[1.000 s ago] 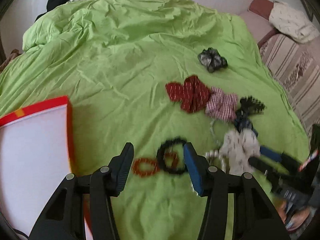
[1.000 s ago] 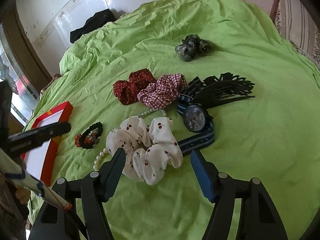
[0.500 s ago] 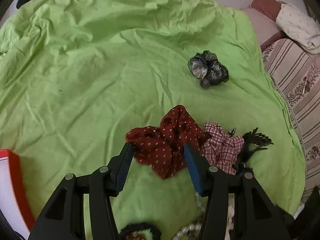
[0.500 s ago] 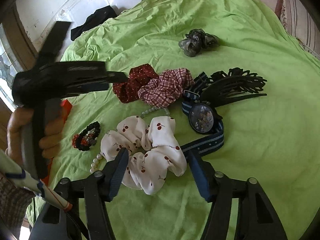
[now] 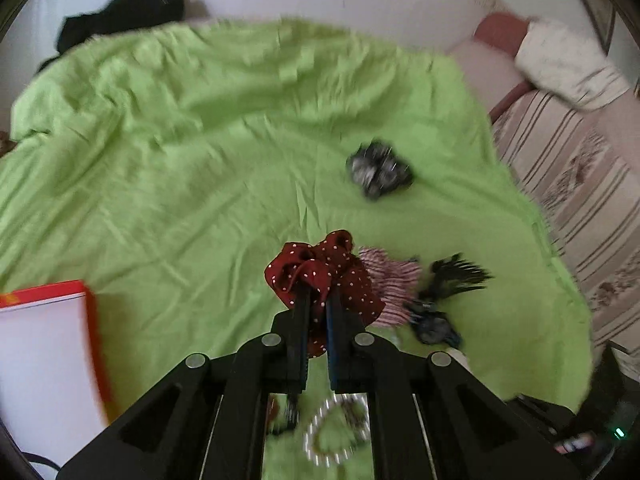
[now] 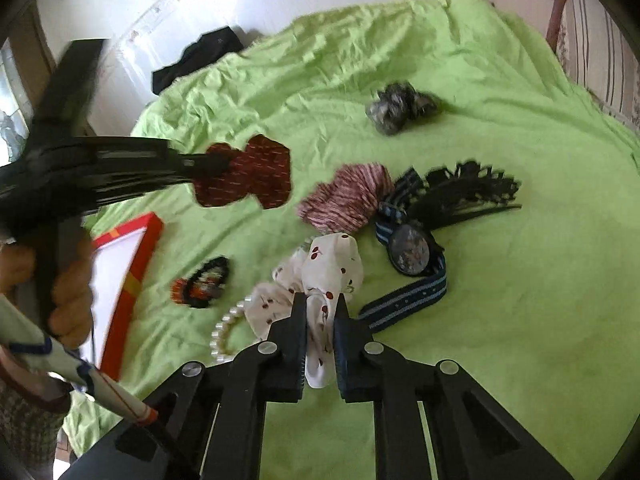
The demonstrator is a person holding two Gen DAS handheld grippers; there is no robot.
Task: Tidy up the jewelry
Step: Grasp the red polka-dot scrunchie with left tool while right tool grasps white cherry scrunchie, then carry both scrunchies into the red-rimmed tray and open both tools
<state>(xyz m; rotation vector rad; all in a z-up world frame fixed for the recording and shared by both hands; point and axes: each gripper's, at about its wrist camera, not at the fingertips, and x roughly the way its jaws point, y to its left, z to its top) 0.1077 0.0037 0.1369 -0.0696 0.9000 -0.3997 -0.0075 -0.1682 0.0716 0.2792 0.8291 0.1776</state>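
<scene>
My left gripper (image 5: 316, 300) is shut on the dark red dotted scrunchie (image 5: 340, 272) and holds it lifted above the green bedspread; it also shows in the right wrist view (image 6: 248, 172). My right gripper (image 6: 322, 308) is shut on the white cherry-print scrunchie (image 6: 320, 276). A red-rimmed white box (image 5: 36, 356) lies at the left, also in the right wrist view (image 6: 120, 264). A checked scrunchie (image 6: 348, 198), a watch (image 6: 412, 250), a black hair claw (image 6: 468, 192), a pearl bracelet (image 6: 224, 332) and black and orange bead bracelets (image 6: 202, 286) lie nearby.
A grey-black scrunchie (image 5: 378, 170) lies farther back on the bedspread (image 5: 180, 140). Dark clothing (image 5: 120, 12) sits at the far wall. Striped bedding and pillows (image 5: 580, 168) lie to the right.
My left gripper closed on the dark red scrunchie and lifted it off the bed. My right gripper closed on the white cherry-print scrunchie.
</scene>
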